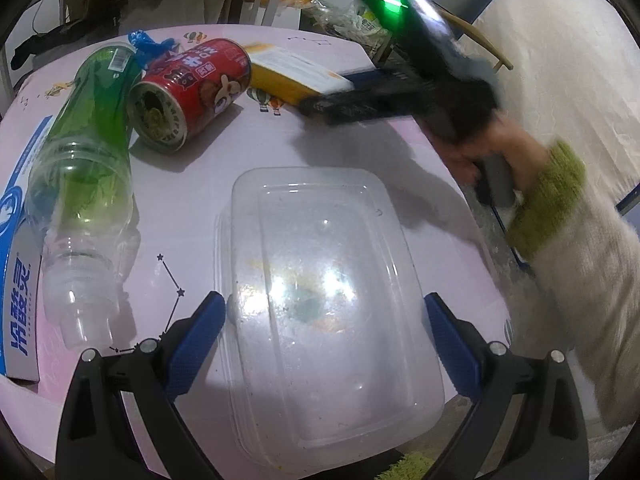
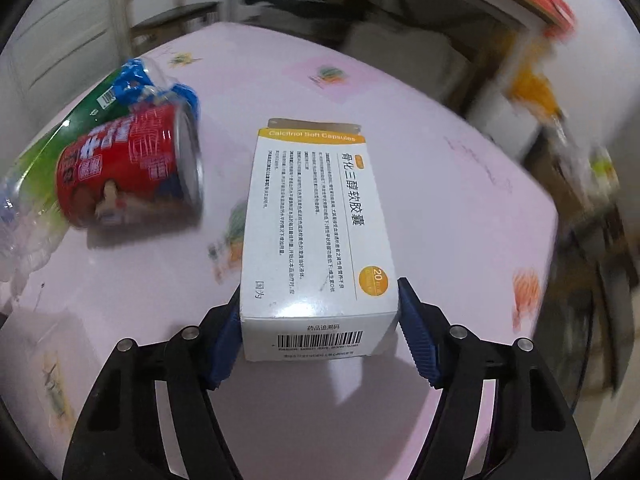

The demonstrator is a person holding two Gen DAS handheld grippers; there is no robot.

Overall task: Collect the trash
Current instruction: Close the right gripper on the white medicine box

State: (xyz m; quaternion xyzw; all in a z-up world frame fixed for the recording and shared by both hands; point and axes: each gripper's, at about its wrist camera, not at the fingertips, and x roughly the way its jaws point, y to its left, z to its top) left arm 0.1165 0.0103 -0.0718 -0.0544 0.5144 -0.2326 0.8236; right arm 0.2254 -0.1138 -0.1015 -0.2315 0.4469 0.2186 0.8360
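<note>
Box (image 2: 320, 236) between right claw (image 2: 320, 316) pads

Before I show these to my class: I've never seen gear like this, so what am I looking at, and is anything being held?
A person holds a two-finger gripper in each hand; each carries a fisheye camera looking along its fingers. The left-wrist picture shows the left gripper open around a clear plastic container on the pink table; whether its pads touch it is unclear. Beside it lie a green bottle, a red can and a blue-and-white box at the edge. The right-wrist picture shows the right gripper shut on a white-and-yellow medicine box.
</note>
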